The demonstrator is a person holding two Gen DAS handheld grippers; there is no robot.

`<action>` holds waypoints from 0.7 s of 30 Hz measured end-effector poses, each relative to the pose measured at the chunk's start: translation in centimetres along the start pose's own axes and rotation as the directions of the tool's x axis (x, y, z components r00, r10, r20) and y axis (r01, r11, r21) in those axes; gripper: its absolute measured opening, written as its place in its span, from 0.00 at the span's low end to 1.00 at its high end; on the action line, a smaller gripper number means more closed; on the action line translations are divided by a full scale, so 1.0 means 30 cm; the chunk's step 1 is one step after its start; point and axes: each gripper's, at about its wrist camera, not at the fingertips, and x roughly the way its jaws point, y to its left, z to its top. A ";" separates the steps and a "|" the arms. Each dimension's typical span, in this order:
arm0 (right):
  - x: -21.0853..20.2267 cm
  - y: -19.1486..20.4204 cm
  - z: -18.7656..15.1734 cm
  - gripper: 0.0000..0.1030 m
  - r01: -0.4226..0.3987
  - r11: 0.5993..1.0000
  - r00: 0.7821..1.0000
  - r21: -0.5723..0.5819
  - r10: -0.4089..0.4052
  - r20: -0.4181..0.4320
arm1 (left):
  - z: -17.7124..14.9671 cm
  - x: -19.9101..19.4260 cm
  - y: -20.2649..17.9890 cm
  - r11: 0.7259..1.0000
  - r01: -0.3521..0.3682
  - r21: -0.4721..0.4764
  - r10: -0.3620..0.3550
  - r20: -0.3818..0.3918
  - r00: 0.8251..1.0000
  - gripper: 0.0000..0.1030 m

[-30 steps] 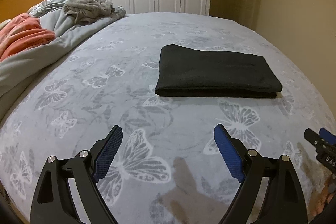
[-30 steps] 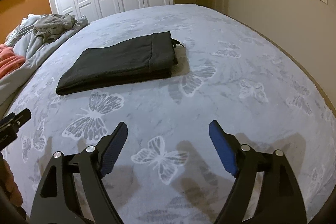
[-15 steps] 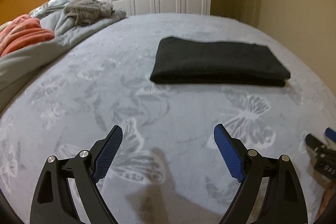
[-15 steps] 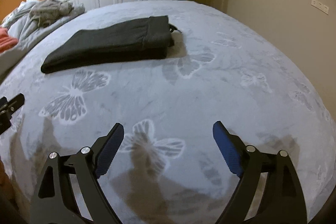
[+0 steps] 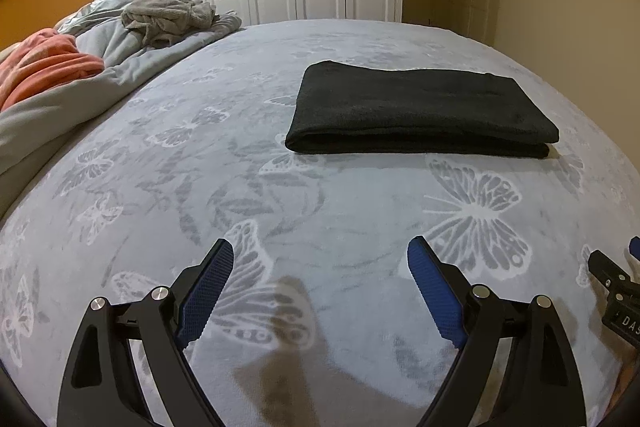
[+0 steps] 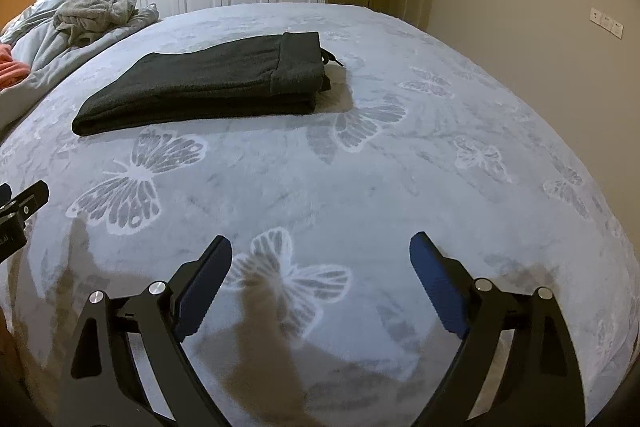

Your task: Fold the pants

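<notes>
The bed (image 5: 160,187), spread with a grey butterfly-print blanket, fills most of both views, and over the last second it has mostly just swung and settled in frame: the two tools have drifted a little, dipped, and come back to about where they were, well short of the garment. The pants (image 5: 416,107) have not shifted on the blanket. They lie in the middle of the bed as a flat, squared, dark bundle in several layers, with the waistband and a bit of drawstring (image 6: 330,58) showing at the end nearer the right-hand tool. I'd judge the folding is finished and the person is only backing off.

At the far left side of the bed a rumpled grey duvet (image 5: 112,67) is heaped up, with a grey garment (image 5: 168,15) and an orange blanket (image 5: 44,67) on it.

The left gripper (image 5: 320,259) hangs over bare blanket, jaws spread wide, nothing between them and nothing touched. The right gripper (image 6: 320,255) is the same: jaws released, wide apart, empty, clear of the pants.
</notes>
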 end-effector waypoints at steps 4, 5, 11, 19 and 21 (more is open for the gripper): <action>-0.004 0.003 -0.002 0.86 0.003 1.000 1.000 0.000 -0.003 -0.002 | 0.000 0.000 -0.003 1.000 -0.006 0.000 0.006 -0.001 1.000 0.84; -0.004 0.003 -0.002 0.86 0.004 1.000 1.000 0.000 -0.004 -0.003 | 0.001 -0.001 -0.003 1.000 -0.004 0.000 0.004 0.001 1.000 0.84; 0.000 0.005 -0.001 0.86 0.002 1.000 1.000 0.001 -0.002 -0.006 | -0.001 -0.004 -0.019 1.000 -0.004 0.017 0.004 0.007 1.000 0.84; 0.002 0.006 -0.001 0.86 0.002 1.000 1.000 0.002 -0.002 -0.006 | -0.002 -0.012 -0.046 0.998 -0.016 0.056 0.015 0.020 1.000 0.84; 0.000 0.007 -0.002 0.86 0.004 1.000 1.000 0.002 -0.004 -0.008 | -0.003 -0.014 -0.054 0.998 -0.024 0.065 0.023 0.022 0.999 0.84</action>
